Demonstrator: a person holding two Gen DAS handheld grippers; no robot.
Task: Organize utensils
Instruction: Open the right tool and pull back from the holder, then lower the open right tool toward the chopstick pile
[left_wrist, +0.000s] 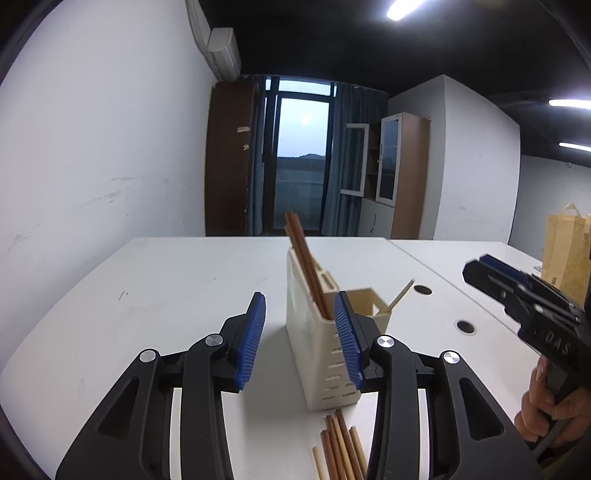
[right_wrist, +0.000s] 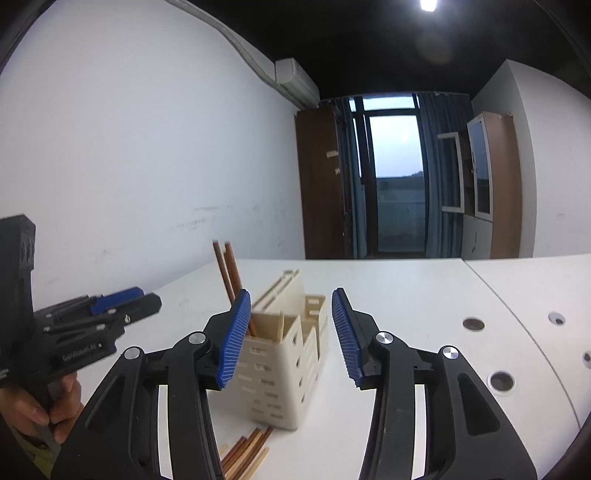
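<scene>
A cream slotted utensil holder (left_wrist: 317, 339) stands upright toward the near edge of the white counter (left_wrist: 166, 280), with several compartments open at the top. Two brown chopsticks (left_wrist: 304, 266) lean in its tall compartment, tilted toward the counter's left side, their tops well above the rim. One pale stick (left_wrist: 400, 293) pokes out from behind the lower compartments, angled to the right. A loose bundle of brown and pale chopsticks (left_wrist: 341, 448) lies flat on the counter just in front of the holder, at the near edge.

The left tongs (left_wrist: 301, 339) hang wide apart, holding nothing; the holder sits beyond them, overlapped by the right-hand blue pad. The right tongs (right_wrist: 288, 336) are likewise spread wide and hold nothing, framing the holder (right_wrist: 284, 369) between their ribbed pads without visible contact. From the left wrist view, the right tongs come in at the counter's right side, gripped by a hand (left_wrist: 554, 406).

The counter is made of two white tops meeting at a seam, with round cable holes (right_wrist: 473, 324) on the right part and faint scuffs on the left. A yellow paper bag (left_wrist: 565, 251) stands at the far right. Beyond the far edge are a scuffed white wall (left_wrist: 92, 166), an air conditioner (left_wrist: 221, 51), a dark wooden cabinet (left_wrist: 229, 158), a glass door with blue curtains (left_wrist: 301, 158) and a glass-fronted cupboard (left_wrist: 399, 173).
</scene>
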